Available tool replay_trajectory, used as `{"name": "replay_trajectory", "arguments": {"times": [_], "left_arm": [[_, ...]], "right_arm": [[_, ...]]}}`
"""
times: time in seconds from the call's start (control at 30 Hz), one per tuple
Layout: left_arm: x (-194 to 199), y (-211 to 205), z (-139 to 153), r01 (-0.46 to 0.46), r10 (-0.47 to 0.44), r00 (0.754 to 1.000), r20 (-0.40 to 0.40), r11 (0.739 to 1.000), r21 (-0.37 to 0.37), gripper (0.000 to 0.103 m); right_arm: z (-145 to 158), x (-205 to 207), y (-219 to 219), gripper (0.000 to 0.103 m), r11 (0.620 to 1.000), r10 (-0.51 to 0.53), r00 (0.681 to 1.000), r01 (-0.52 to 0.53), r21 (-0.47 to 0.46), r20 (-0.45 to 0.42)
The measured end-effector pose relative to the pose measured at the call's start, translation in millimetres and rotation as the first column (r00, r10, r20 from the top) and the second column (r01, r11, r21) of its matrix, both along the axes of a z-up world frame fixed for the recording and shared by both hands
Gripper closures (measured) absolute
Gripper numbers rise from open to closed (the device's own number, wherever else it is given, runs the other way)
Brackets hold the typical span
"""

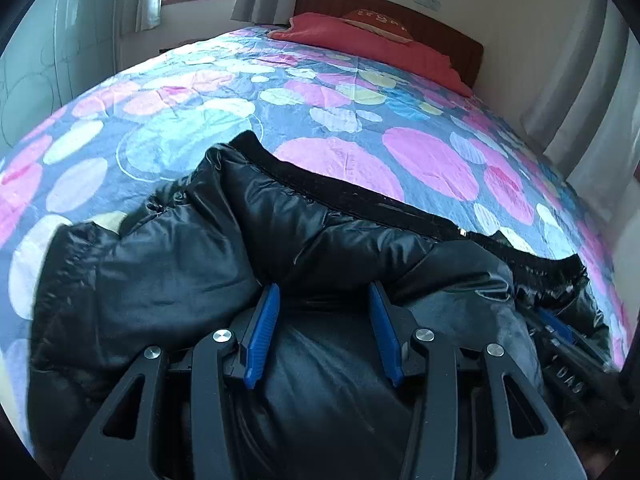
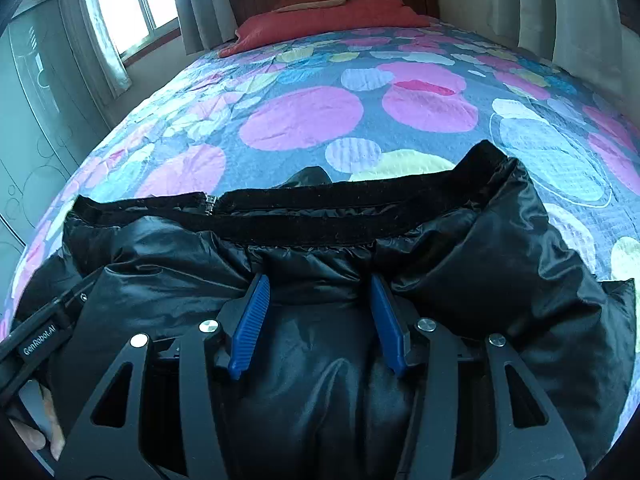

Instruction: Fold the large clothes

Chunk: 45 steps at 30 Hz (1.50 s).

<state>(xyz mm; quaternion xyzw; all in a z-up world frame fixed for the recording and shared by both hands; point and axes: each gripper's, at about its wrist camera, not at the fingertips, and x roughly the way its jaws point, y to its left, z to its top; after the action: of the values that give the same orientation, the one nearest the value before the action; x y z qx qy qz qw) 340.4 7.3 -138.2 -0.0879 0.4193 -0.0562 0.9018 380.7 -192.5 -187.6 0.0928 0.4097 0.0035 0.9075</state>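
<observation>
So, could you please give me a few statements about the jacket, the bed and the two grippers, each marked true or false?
1. The black puffer jacket lies on a bedspread printed with pink and blue circles. True.
2. The left gripper is clamped tightly shut with nothing between its fingers. False: its blue fingers stand apart with jacket fabric bulging between them.
3. A red pillow sits at the head of the bed. True.
4. The right gripper points at bare floor. False: it is over the jacket, fingers apart.
5. The jacket's zipper end shows along its dark band. True.
</observation>
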Motion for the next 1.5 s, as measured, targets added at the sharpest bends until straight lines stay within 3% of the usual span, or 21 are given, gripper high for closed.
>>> {"name": "replay_trajectory", "arguments": {"times": [0.07,0.13,0.2,0.3,0.37,0.5,0.63,0.73,0.83,1.0,1.1,1.2,1.27,1.33,1.37,1.5], "left_arm": [[-13.0,1.3,9.5,-0.008,0.008,1.0,0.0,1.0,0.001,0.056],[-32.8,10.9,20.7,-0.03,0.032,0.999,0.027,0.998,-0.06,0.056],[-50.9,23.4,25.1,-0.067,0.073,0.996,0.056,0.993,-0.097,0.056],[-55.9,40.1,9.1,-0.118,0.122,0.992,0.034,0.986,-0.115,0.056],[-51.5,38.1,0.5,-0.09,0.093,0.995,0.026,0.991,-0.097,0.056],[-41.6,28.3,-12.1,-0.059,0.06,0.998,0.023,0.997,-0.057,0.056],[-48.6,31.7,-3.6,-0.072,0.073,0.997,0.027,0.996,-0.052,0.056],[-69.2,48.5,9.7,-0.126,0.13,0.991,0.039,0.987,-0.1,0.056],[-83.7,62.4,8.0,-0.164,0.172,0.984,0.048,0.976,-0.141,0.056],[-72.8,46.5,-12.4,-0.095,0.096,0.995,0.027,0.995,-0.036,0.059],[-73.2,53.7,-4.9,-0.102,0.102,0.995,0.003,0.992,-0.073,0.059],[-89.4,72.8,8.9,-0.136,0.139,0.99,0.01,0.98,-0.147,0.059],[-106.7,87.9,17.3,-0.169,0.177,0.984,0.02,0.965,-0.202,0.058],[-120.1,98.5,21.7,-0.192,0.205,0.978,0.034,0.953,-0.236,0.051],[-129.5,105.9,22.5,-0.216,0.232,0.972,0.038,0.943,-0.252,0.042],[-156.6,127.0,17.2,-0.319,0.342,0.94,0.023,0.897,-0.308,0.029]], "right_arm": [[11.3,-12.1,-7.6,0.054,0.999,-0.025,0.999,0.024,0.042,0.022],[24.1,-32.0,-17.4,0.054,0.996,-0.054,0.996,0.049,0.077,0.066],[31.6,-50.4,-24.9,0.054,0.996,-0.08,0.992,0.075,0.058,0.094],[25.9,-70.1,-35.9,0.054,0.991,-0.133,0.987,0.134,-0.008,0.095],[8.5,-69.4,-43.3,0.054,0.992,-0.123,0.99,0.123,0.006,0.061],[-11.4,-61.5,-46.6,0.054,0.994,-0.109,0.991,0.109,-0.005,0.083],[-3.5,-64.1,-47.6,0.054,0.994,-0.107,0.992,0.108,-0.002,0.072],[14.8,-87.3,-50.5,0.053,0.992,-0.127,0.986,0.125,0.025,0.104],[17.9,-107.6,-51.1,0.053,0.988,-0.149,0.981,0.152,-0.011,0.122],[-10.2,-103.4,-50.6,0.053,0.99,-0.125,0.987,0.13,-0.045,0.096],[-1.0,-102.4,-55.3,0.052,0.992,-0.127,0.989,0.128,-0.006,0.071],[15.3,-127.4,-68.3,0.044,0.983,-0.163,0.98,0.152,0.102,0.109],[23.0,-145.3,-76.5,0.036,0.978,-0.186,0.973,0.168,0.126,0.139],[28.4,-162.3,-83.4,0.033,0.974,-0.206,0.966,0.187,0.126,0.157],[28.4,-168.7,-87.6,0.03,0.971,-0.217,0.964,0.197,0.132,0.152],[13.8,-186.4,-110.1,0.028,0.942,-0.275,0.957,0.249,0.223,0.093]]}}
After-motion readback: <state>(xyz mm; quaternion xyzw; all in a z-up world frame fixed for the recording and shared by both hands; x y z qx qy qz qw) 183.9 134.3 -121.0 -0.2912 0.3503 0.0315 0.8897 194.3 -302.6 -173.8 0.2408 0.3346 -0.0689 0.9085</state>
